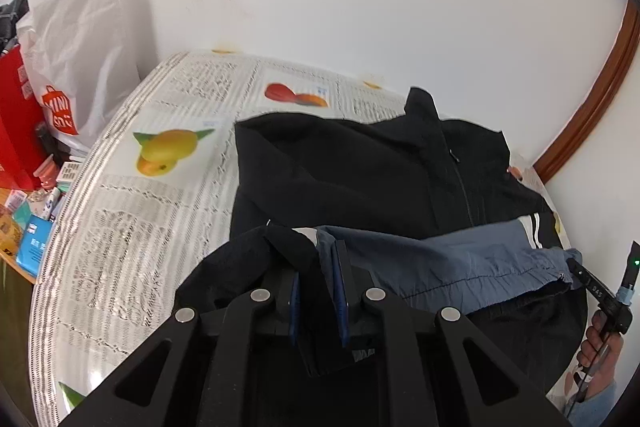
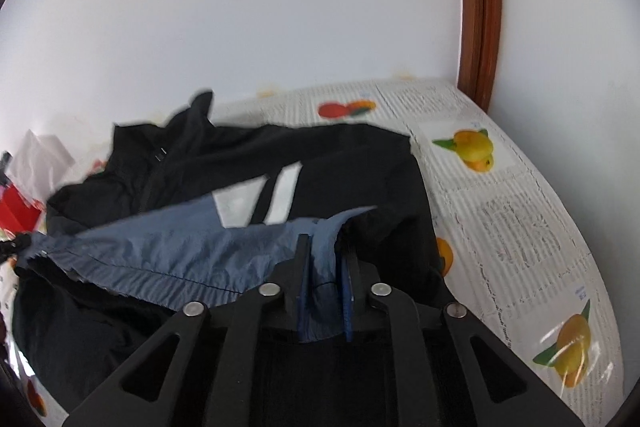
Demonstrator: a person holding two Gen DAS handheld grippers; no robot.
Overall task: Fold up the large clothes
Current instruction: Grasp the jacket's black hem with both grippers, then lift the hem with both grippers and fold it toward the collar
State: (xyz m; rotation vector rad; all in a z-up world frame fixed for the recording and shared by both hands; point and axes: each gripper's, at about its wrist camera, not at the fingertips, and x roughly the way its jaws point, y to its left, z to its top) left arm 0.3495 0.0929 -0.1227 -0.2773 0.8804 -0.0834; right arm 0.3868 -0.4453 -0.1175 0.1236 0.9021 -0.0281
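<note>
A black zip-up jacket (image 1: 360, 167) (image 2: 340, 155) with white stripes (image 2: 280, 195) lies spread on the fruit-print tablecloth (image 1: 140, 227) (image 2: 520, 227). Its blue-grey hem panel (image 1: 460, 263) (image 2: 160, 251) is lifted and stretched over the black body between my two grippers. My left gripper (image 1: 318, 291) is shut on one end of the hem, with dark and blue cloth bunched between its blue pads. At the other end my right gripper (image 2: 326, 275) is shut on blue cloth. In the left wrist view the right gripper (image 1: 580, 271) shows at the far right, held by a hand (image 1: 600, 343).
A white shopping bag (image 1: 76, 59), a red box (image 1: 16, 123) and small packets (image 1: 36, 227) crowd the surface left of the table. A white wall rises right behind the table. A brown wooden door frame (image 1: 592, 95) (image 2: 480, 7) stands at its right corner.
</note>
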